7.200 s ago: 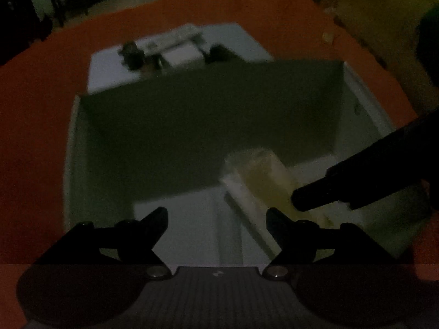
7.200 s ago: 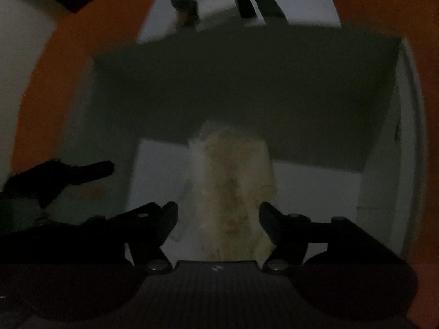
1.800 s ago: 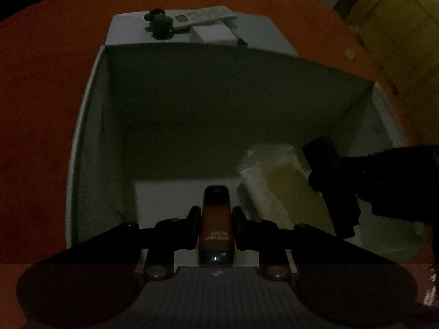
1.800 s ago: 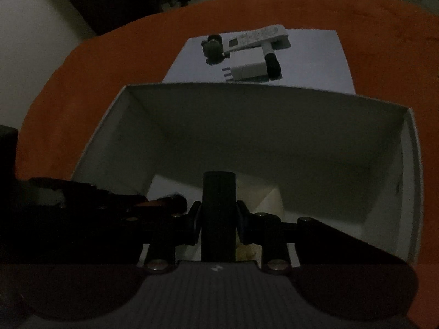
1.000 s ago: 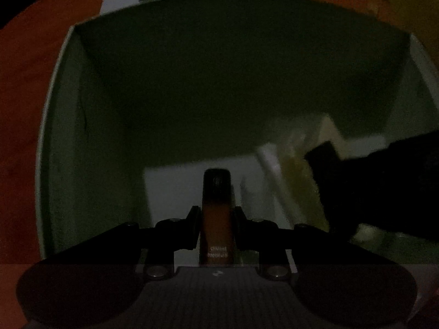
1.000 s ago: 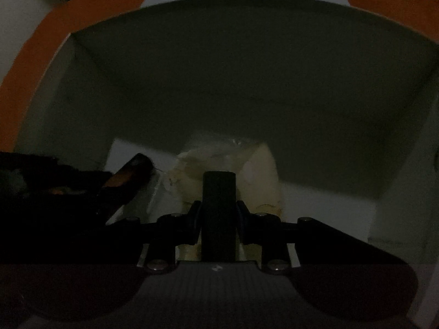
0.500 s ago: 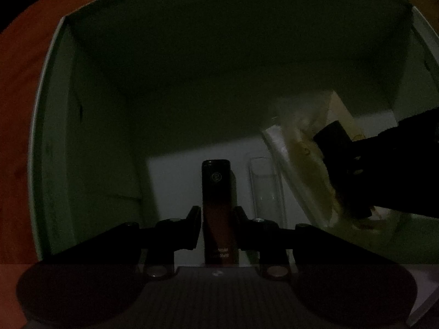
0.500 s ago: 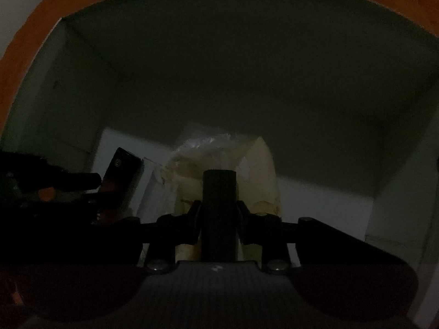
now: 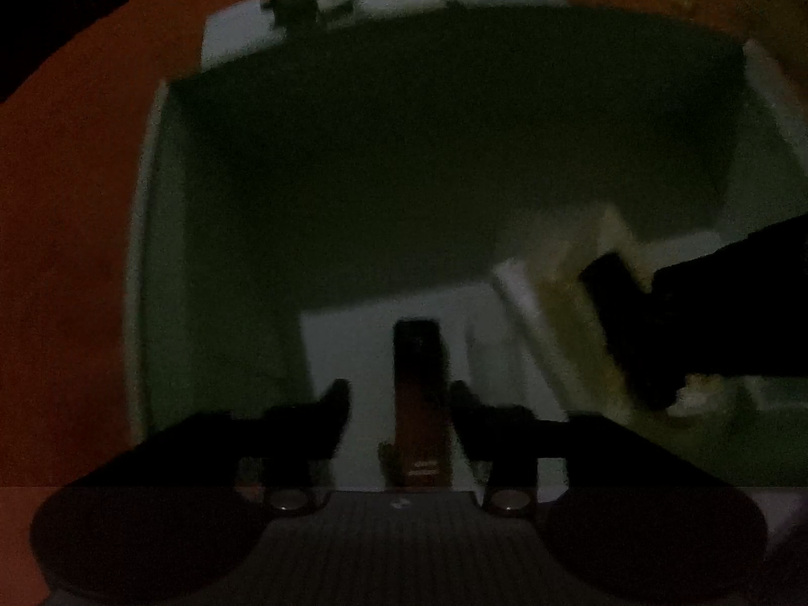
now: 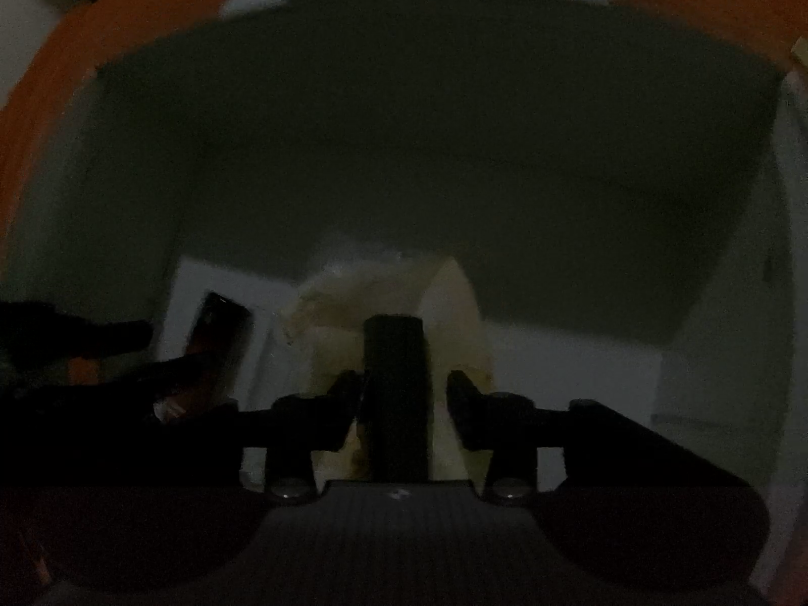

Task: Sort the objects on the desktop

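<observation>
Both jaws are parted inside the box (image 9: pixel 151 252): the left gripper (image 9: pixel 399 399) flanks a brown lighter (image 9: pixel 416 394) laid on the floor, seemingly released; the right gripper (image 10: pixel 399 394), at 3 o'clock, brackets a dark bar (image 10: pixel 396 394) over the plastic packet (image 10: pixel 454 303), contact unclear.

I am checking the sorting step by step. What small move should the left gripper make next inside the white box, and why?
Probably draw the left gripper straight up and back out of the white box. Its jaws stand open, with a gap on each side of the brown device, which seems to lie on the box floor, so nothing is left to hold there.
</observation>
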`<control>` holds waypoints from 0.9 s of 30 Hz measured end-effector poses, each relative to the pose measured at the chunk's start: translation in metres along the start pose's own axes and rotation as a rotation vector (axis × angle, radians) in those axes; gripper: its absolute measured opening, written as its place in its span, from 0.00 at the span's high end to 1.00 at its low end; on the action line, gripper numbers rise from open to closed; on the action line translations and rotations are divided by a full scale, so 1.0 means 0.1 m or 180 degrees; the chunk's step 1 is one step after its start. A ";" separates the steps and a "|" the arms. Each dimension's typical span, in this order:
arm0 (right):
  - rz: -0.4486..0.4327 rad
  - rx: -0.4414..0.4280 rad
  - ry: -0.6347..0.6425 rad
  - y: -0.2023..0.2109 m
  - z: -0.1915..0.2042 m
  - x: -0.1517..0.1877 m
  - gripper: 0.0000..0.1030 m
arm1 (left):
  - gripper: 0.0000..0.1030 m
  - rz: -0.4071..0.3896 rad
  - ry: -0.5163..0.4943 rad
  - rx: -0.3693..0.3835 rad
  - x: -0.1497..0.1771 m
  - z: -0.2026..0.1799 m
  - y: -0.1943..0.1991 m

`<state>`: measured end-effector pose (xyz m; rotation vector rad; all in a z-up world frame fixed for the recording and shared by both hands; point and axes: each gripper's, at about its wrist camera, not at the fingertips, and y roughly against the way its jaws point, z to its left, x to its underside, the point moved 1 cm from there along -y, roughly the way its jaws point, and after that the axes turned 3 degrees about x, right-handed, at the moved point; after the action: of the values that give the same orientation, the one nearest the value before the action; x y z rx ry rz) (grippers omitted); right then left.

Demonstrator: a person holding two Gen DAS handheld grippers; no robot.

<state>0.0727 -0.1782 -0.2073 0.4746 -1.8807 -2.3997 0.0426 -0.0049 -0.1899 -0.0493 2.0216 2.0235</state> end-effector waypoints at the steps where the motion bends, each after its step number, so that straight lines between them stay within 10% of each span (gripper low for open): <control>1: -0.0014 -0.0003 -0.0005 0.03 -0.01 0.00 0.56 | 0.54 -0.0063 -0.0009 -0.0003 -0.01 -0.01 0.09; 6: -0.0262 -0.0060 0.0000 0.56 0.08 -0.09 0.56 | 0.36 -0.0391 -0.0024 -0.0060 -0.06 0.01 0.62; 27: -0.1587 -0.0230 -0.0069 3.76 0.23 -0.58 0.41 | 0.32 -0.1395 0.0145 -0.0408 -0.97 0.71 2.80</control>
<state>0.0671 -0.2392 0.1690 1.0210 -1.8484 -2.7592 0.0866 0.0532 0.1059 -0.5208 1.7135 1.8733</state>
